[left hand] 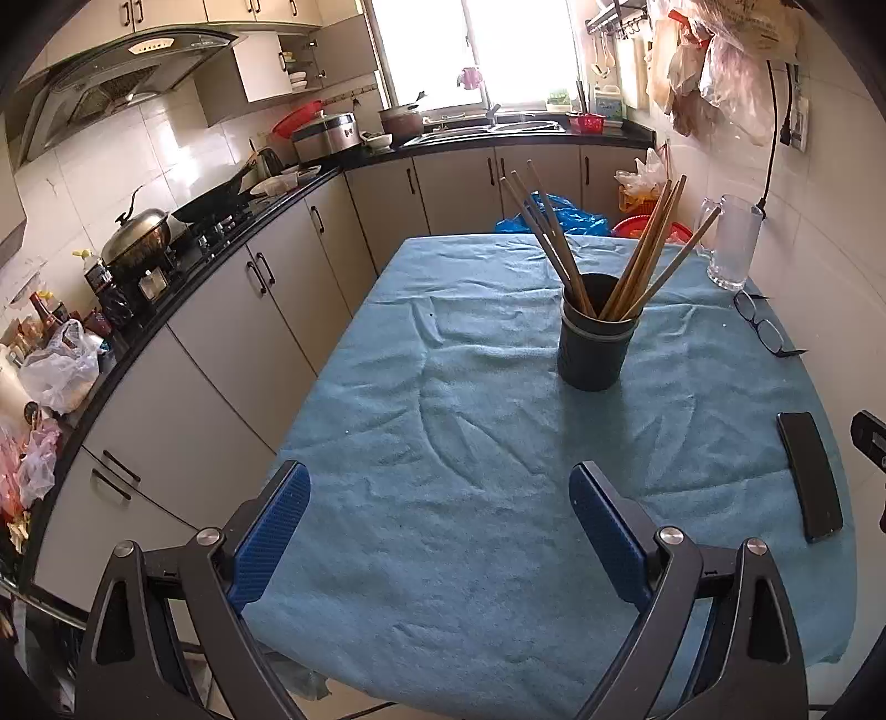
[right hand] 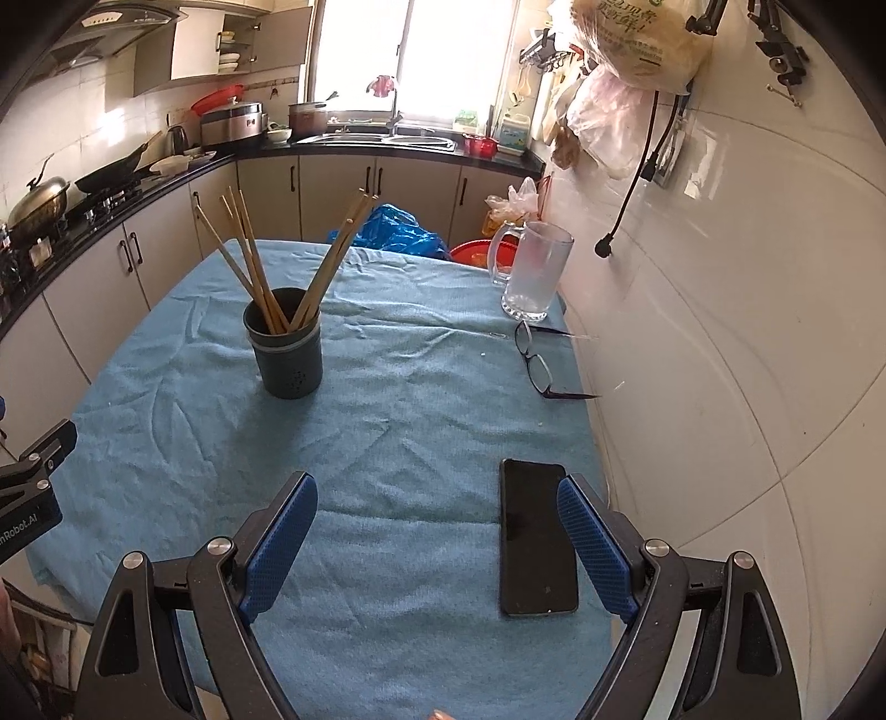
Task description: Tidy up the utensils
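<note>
A kitchen in daylight. A bright window [left hand: 470, 50] glares above a steel sink [left hand: 487, 127] at the far wall. A black counter [left hand: 221, 232] curves along the left over pale cabinets [left hand: 266, 310] with dark handles. A range hood [left hand: 111, 72] hangs over a wok [left hand: 216, 205] and a lidded pot [left hand: 135, 235]. White tiles [left hand: 138, 149] cover the left wall; a glossy white wall [right hand: 747, 332] runs just beside the table's right edge, with plastic bags [right hand: 637, 50] hanging high on it. A wrinkled blue cloth [left hand: 470, 443] covers the table. Beyond its far edge sit a blue bag [right hand: 398, 230] and a red basin [right hand: 476, 252].
</note>
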Demonstrator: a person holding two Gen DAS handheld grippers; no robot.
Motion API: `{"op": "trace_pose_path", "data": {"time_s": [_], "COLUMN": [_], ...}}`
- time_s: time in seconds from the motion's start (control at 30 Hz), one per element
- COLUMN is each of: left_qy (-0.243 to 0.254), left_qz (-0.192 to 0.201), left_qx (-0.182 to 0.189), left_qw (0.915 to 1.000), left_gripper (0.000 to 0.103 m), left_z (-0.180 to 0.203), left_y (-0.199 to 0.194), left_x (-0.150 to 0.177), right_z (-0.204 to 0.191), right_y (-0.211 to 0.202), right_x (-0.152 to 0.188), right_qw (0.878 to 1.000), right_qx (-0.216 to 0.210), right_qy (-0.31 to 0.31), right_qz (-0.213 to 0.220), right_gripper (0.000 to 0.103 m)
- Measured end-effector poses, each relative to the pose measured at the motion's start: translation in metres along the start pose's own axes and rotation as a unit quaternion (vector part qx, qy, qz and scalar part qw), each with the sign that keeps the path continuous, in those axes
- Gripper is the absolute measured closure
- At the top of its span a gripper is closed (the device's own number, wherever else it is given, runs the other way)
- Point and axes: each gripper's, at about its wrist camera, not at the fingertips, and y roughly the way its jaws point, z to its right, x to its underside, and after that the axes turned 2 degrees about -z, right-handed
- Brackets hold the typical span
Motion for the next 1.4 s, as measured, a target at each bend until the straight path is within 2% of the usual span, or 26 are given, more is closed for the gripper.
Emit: {"op": "trace_pose_path", "data": {"time_s": [1.4], "left_qy": [0.011], "left_qz": [-0.003], "left_qx": [0.003], "left_qw": [0.9999], "left_gripper": [0.009], "left_z": [0.001], "left_y": [0.007], "left_x": [0.003], "right_z": [-0.014], "right_y": [0.013], "right_x": [0.001], "right_qw": [1.000], "right_qx": [0.003], "right_qy": [-0.015], "right_qz": [-0.022], "right_gripper": [0.011]}}
